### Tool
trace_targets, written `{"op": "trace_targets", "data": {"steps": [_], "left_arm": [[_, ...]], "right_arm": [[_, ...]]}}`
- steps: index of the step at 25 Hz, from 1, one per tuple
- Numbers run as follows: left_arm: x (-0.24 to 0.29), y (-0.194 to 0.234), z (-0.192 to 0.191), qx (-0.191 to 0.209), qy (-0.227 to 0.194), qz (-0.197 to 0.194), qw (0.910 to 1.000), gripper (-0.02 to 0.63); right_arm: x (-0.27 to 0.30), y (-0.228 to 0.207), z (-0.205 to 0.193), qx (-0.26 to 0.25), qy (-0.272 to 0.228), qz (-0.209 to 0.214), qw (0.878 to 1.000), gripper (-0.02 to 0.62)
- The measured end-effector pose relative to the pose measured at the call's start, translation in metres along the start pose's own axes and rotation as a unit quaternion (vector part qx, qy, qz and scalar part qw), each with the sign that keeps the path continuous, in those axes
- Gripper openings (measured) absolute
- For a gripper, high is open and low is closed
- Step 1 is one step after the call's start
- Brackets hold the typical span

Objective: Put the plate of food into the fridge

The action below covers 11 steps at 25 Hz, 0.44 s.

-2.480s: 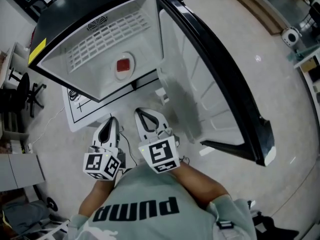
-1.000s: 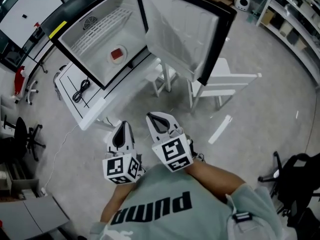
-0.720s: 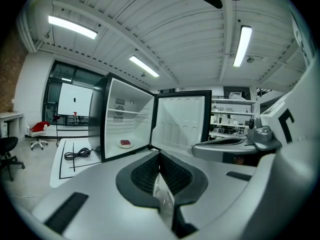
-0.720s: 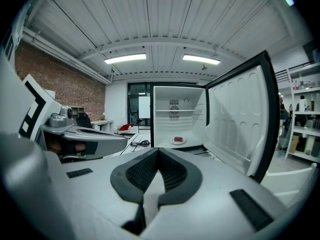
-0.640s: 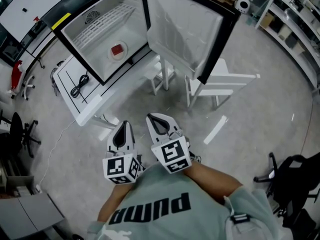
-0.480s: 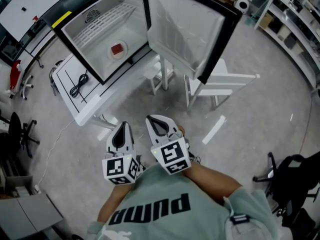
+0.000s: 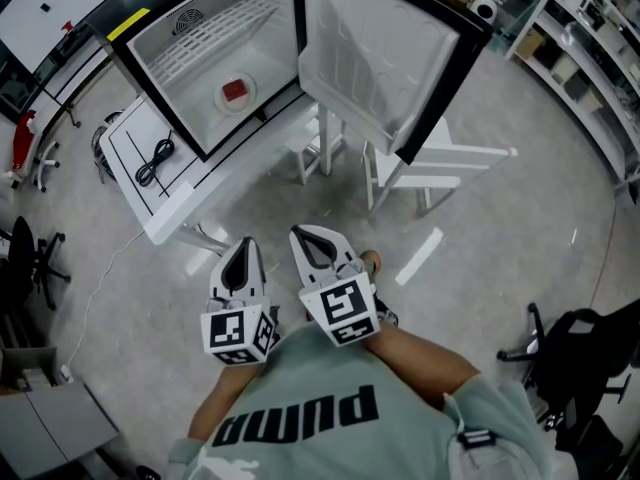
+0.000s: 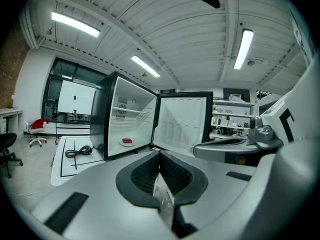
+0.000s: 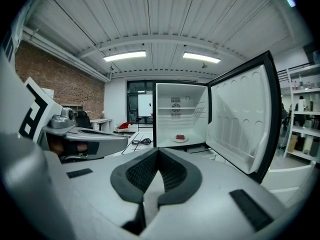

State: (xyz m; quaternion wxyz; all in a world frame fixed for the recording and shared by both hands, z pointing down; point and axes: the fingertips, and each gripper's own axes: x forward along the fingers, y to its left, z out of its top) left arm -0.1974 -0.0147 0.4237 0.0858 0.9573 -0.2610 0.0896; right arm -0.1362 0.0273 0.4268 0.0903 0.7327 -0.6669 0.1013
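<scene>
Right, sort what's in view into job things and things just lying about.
Job: plate of food, inside the fridge; its open door; left gripper and right gripper, both shut, empty.
Lying about: black cable on the white table; white chair; black office chair.

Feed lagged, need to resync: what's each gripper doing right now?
Left gripper: shut, holding nothing.
Right gripper: shut, holding nothing.
</scene>
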Motion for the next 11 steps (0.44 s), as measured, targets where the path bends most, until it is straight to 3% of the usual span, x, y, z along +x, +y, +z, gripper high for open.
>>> {"op": "trace_targets", "data": {"steps": [11], "left_arm": [[-0.0042, 0.0019, 0.0068, 0.003, -0.007, -0.010, 0.9999, 0.006]], "right_arm": [[-0.0030, 0.0077, 0.0074, -0.001, -0.006, 0.000, 1.000, 0.005]]}}
